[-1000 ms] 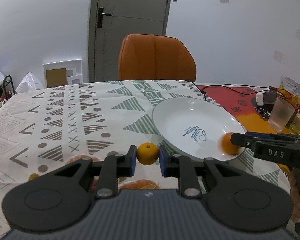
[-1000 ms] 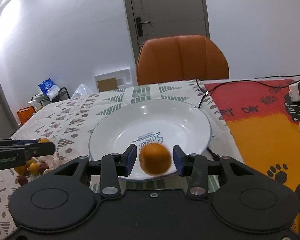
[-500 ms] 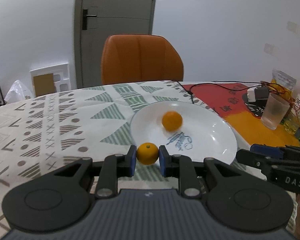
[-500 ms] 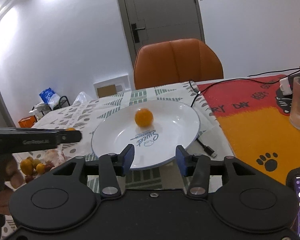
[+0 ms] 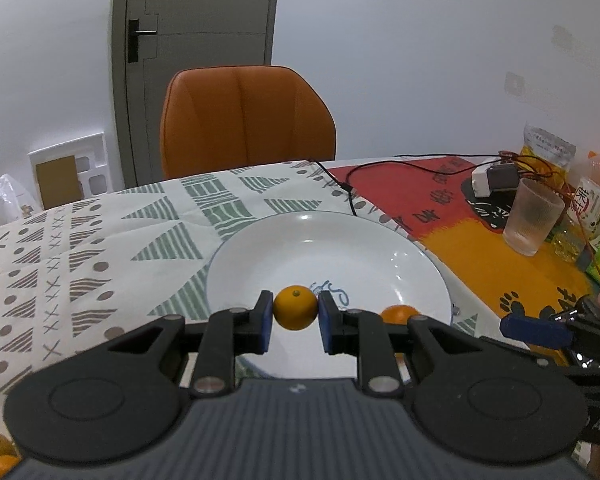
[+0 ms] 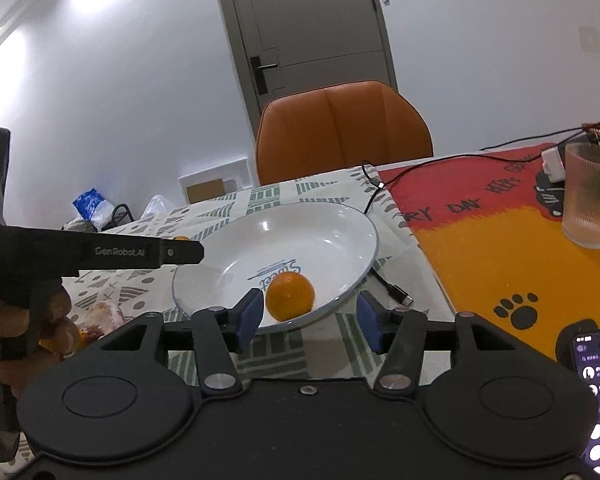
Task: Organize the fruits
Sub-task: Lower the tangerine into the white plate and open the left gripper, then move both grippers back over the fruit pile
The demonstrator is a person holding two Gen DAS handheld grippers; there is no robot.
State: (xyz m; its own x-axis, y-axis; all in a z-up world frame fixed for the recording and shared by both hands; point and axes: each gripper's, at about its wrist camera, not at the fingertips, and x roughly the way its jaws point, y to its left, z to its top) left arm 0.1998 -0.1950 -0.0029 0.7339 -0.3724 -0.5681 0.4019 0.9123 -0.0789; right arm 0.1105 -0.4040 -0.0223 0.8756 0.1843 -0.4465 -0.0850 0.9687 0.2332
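My left gripper [image 5: 295, 316] is shut on a small orange [image 5: 295, 307] and holds it over the near part of the white plate [image 5: 340, 236]. A second orange [image 5: 398, 314] lies in the plate at its near right, partly behind my finger. In the right wrist view this orange [image 6: 290, 295] rests at the plate's [image 6: 332, 220] near rim. My right gripper [image 6: 306, 320] is open and empty, just short of the plate. The left gripper's finger [image 6: 140, 254] reaches in from the left there.
An orange chair [image 5: 246, 120] stands behind the table. A frosted glass [image 5: 534, 218], a bottle and snack bags sit at the right on the red and orange mat. A black cable [image 6: 392, 290] lies beside the plate. More fruit [image 6: 104, 314] lies at the left. A phone [image 6: 598, 392] shows at the right edge.
The loose orange rolled from the plate's middle to its near rim. My left gripper moved right with its orange, over the plate. My right gripper opened wider and stayed near the plate.
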